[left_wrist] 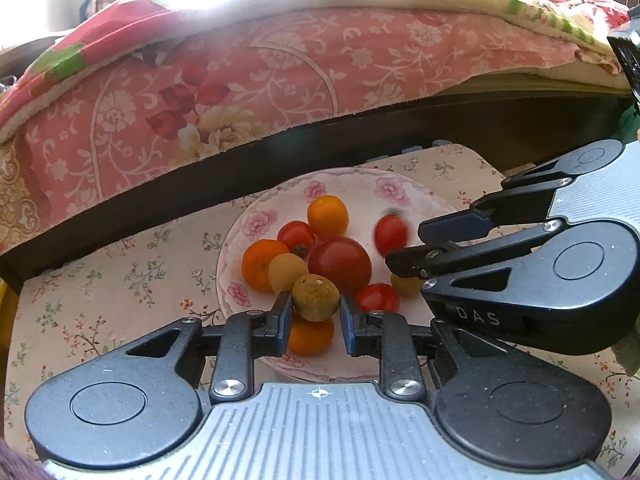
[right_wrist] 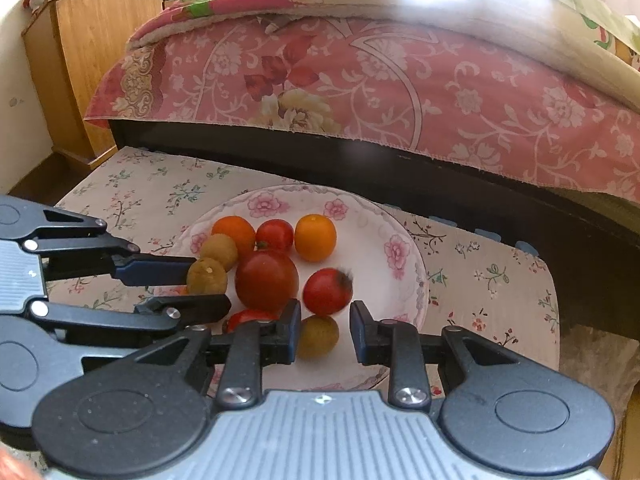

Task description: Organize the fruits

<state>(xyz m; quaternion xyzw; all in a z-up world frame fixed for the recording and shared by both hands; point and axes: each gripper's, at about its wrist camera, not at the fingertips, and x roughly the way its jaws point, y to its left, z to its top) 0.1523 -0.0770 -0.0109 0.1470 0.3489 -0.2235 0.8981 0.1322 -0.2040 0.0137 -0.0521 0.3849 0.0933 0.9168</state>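
Left gripper [left_wrist: 315, 312]: jaws at their narrowest, closed on a brown longan [left_wrist: 316, 297] that sits between the pads at the near side of the fruit pile.
Right gripper [right_wrist: 325, 334]: jaws equally narrow; a yellow-brown longan [right_wrist: 320, 336] lies in the gap against the left pad, but whether the right pad presses it cannot be told.
Plate [right_wrist: 404, 248]: white with pink flowers, under both grippers' fingertips, on a floral cloth [right_wrist: 492, 272].
Large tomato [right_wrist: 267, 281]: mid-plate, just beyond the right gripper's left finger.
Small tomato [right_wrist: 327, 291]: straight ahead of the right gripper, blurred.
Oranges: one [right_wrist: 315, 237] at the plate's far side.
Bed [right_wrist: 360, 92]: pink floral cover, well beyond the plate.
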